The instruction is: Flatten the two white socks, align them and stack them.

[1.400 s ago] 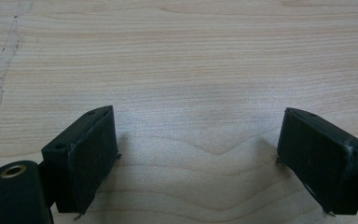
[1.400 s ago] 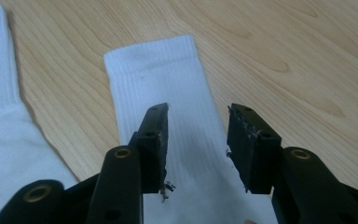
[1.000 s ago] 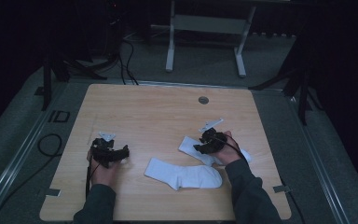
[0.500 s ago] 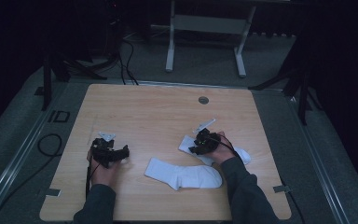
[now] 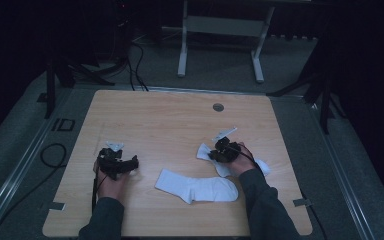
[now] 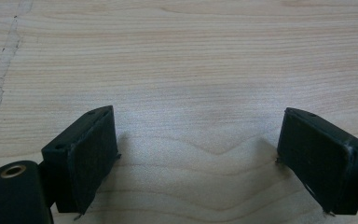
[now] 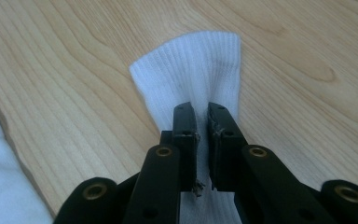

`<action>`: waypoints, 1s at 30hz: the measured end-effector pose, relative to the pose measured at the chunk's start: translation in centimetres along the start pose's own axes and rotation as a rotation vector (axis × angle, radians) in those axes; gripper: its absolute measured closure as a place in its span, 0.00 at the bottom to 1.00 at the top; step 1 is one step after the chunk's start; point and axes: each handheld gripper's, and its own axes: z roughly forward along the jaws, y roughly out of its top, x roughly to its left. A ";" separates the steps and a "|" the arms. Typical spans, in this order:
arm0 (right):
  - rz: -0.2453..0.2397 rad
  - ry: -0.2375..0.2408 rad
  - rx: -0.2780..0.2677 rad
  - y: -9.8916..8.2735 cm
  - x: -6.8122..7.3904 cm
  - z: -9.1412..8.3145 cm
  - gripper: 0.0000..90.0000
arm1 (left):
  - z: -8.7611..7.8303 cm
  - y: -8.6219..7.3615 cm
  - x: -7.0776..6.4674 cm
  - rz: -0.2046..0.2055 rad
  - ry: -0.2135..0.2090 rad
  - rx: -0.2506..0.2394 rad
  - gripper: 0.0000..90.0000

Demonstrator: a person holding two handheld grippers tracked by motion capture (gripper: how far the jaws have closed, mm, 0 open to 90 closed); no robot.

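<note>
Sock (image 7: pixel 200 70) | cuff points away (long axis along tool (image 7: pixel 202 122))

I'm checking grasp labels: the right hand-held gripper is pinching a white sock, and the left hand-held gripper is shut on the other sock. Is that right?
Not quite. The left hand-held gripper is open over the bare wooden table with nothing between its jaws, as the left gripper view shows. The right hand-held gripper is indeed pinching a white sock.
</note>
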 end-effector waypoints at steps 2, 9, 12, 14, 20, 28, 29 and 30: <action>0.003 -0.007 0.003 -0.1 -0.2 -0.1 0.92 | 0.0 0.0 0.0 0.000 0.000 0.000 0.13; 0.019 -0.031 0.009 -0.8 -0.8 -0.7 0.92 | 0.0 0.0 0.0 0.000 0.000 0.000 0.13; 0.021 -0.036 0.023 -1.0 -0.9 -1.0 0.93 | 0.0 0.0 0.0 0.000 0.000 0.000 0.13; 0.018 -0.038 0.030 -1.2 -1.0 -1.2 0.93 | 0.0 0.0 0.0 0.000 0.000 0.000 0.13; 0.004 -0.052 0.055 -1.9 -1.2 -2.2 0.93 | 0.0 0.0 0.0 0.000 0.000 0.000 0.13; -0.009 -0.060 0.051 -2.4 -1.0 -3.9 0.92 | 0.0 0.0 0.0 0.000 0.000 0.000 0.13; -0.011 -0.060 0.047 -2.4 -1.0 -4.1 0.92 | 0.0 0.0 0.0 0.000 0.000 0.000 0.13; -0.012 -0.059 0.042 -2.4 -0.9 -4.4 0.92 | 0.0 0.0 0.0 0.000 0.000 0.000 0.13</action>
